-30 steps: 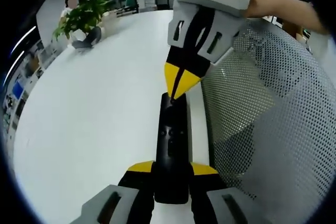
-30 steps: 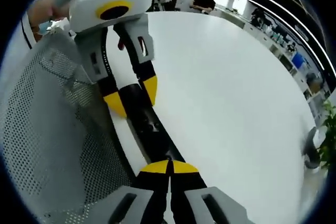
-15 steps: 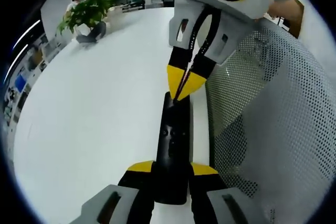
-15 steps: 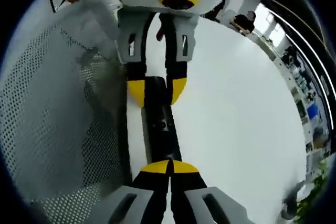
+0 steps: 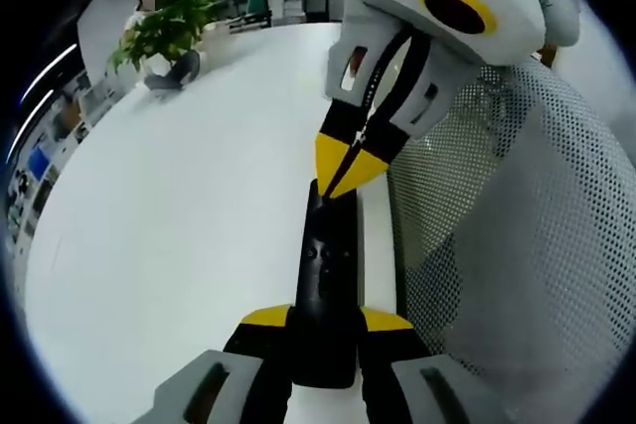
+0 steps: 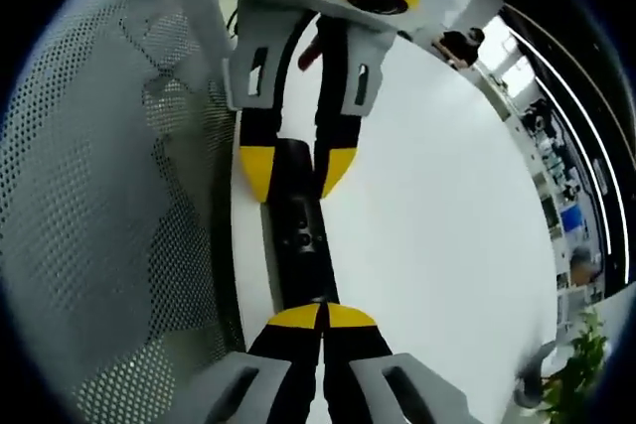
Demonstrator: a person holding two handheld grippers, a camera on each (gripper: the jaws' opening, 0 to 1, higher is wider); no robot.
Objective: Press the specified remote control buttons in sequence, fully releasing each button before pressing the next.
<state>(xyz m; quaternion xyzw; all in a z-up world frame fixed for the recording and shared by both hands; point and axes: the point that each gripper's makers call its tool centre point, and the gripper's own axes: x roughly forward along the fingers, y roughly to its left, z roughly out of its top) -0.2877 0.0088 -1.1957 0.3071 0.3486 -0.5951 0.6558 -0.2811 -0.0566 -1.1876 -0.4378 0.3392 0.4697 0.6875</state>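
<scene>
An open office stretches behind a broad white surface [image 5: 179, 206], with a potted plant [image 5: 164, 32] at its far edge and a white mesh chair back [image 5: 517, 245] close against the near side. We hold the black remote control [image 5: 326, 275] lengthwise over the surface edge, its near end grasped between the yellow-tipped fingers [image 5: 266, 317] of the left gripper [image 5: 324, 325]. From the right gripper view the same remote [image 6: 298, 245] runs away from us, with the left gripper's fingers [image 6: 256, 171] clamped on either side of its far end.

The right gripper [image 5: 345, 168] comes down on the remote's top end with its fingers clenched together into a single point, and in the right gripper view its own tips [image 6: 320, 320] meet with no gap and rest at the remote's near end. We cannot tell whether the tip is depressing a button or only touching the casing.

To do this press well, we judge that we should keep the left grasp firm and level so the remote does not pivot under the push, drive the closed tip straight down onto one button rather than across two, then lift fully clear before moving on. A slanted push risks sliding off the small key. We should also keep the remote in view of both cameras.
</scene>
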